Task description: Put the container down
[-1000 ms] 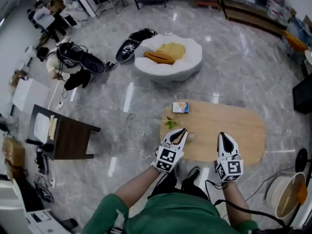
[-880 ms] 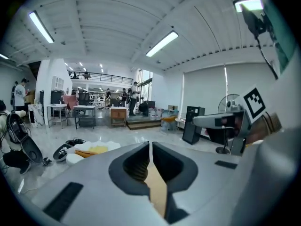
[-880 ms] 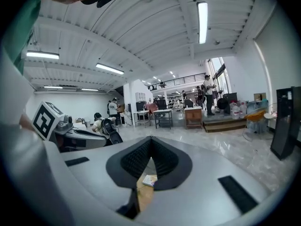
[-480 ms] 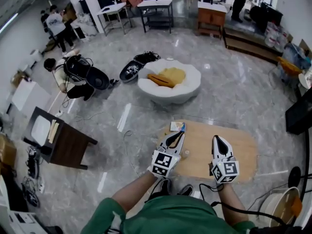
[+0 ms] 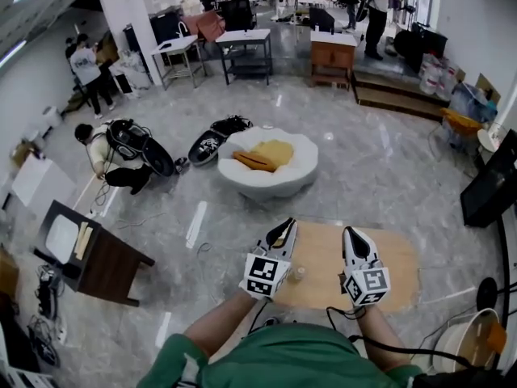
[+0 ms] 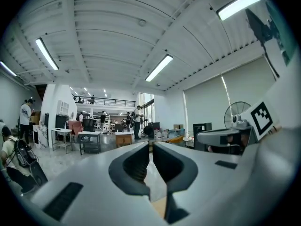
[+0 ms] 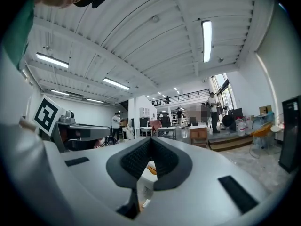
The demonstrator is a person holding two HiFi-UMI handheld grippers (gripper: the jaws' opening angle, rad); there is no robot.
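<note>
A small pale container (image 5: 298, 274) stands on an oval wooden surface (image 5: 396, 257), low in the centre of the head view. It is close to the surface's near edge and free of both tools. The left hand-held gripper (image 5: 283, 233) is just to the container's left, with its marker cube beside it. Its own view shows the jaws (image 6: 149, 147) closed tip to tip with nothing between them. The right hand-held gripper (image 5: 350, 237) hovers over the surface to the container's right. Its jaws (image 7: 150, 142) are also pressed together and empty. Both point toward the top of the frame, away from the person's green sleeves.

The right half of the wooden surface is bare. Grey marble floor (image 5: 380, 160) lies open beyond its far edge. A white round seat (image 5: 303, 164) with a yellow cushion on it sits above centre. A dark side table (image 5: 109, 265) stands at the left. A pale round bin (image 5: 468, 334) is at the lower right, past the surface's right end.
</note>
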